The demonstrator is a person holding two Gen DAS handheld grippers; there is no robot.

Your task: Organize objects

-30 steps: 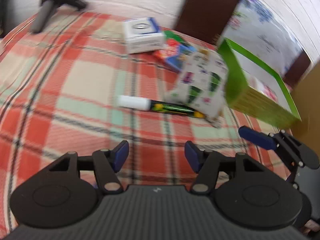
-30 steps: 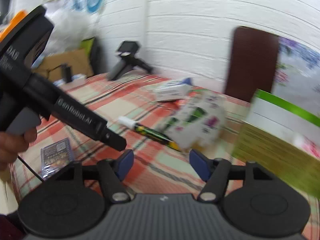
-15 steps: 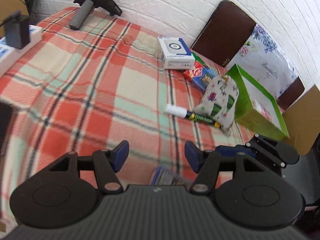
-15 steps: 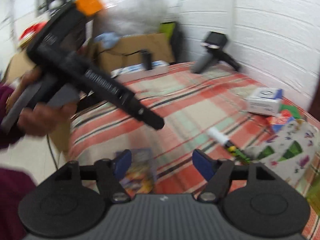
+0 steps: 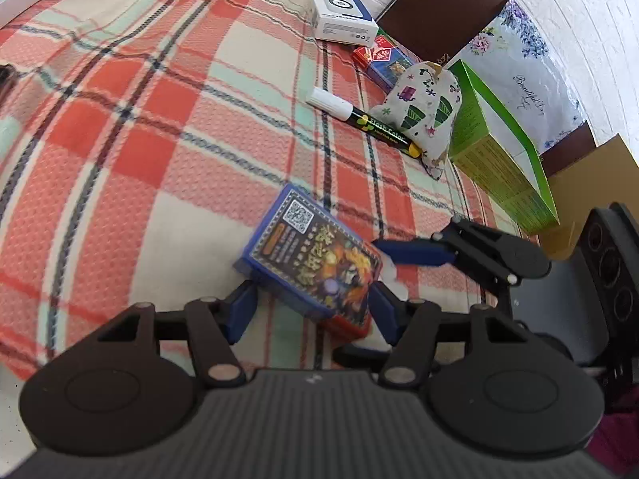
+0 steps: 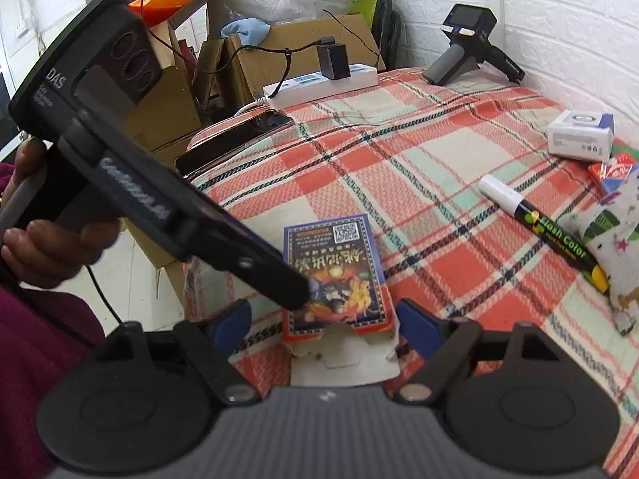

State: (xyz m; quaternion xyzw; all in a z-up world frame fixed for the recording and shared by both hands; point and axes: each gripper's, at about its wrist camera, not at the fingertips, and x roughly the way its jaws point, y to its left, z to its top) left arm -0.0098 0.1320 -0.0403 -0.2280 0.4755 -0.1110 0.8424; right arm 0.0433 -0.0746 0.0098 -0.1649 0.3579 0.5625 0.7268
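A blue card box (image 5: 311,263) with flame artwork lies near the table's front edge, its white end flap (image 6: 343,359) hanging open. It sits between the fingers of my left gripper (image 5: 311,311), which is open at middling width, its pads at the box's sides. My right gripper (image 6: 323,321) straddles the same box from the other side. Its jaws are opening, with a gap showing on each side of the box. In the right wrist view, the left gripper's fingers (image 6: 279,279) reach over the box's left part. One right finger (image 5: 415,253) shows beside the box.
On the plaid cloth (image 5: 159,139) lie a black marker with a white cap (image 5: 359,119), a printed cloth pouch (image 5: 423,115), a green open box (image 5: 499,147), a white box (image 5: 343,16) and a red-blue pack (image 5: 383,60). A power strip (image 6: 319,84), a phone (image 6: 235,135) and a spare gripper (image 6: 467,48) lie further left.
Both grippers swung away from the marker and pouch toward the near edge. The card box came into view and now lies between both pairs of fingers. The right jaws widened.
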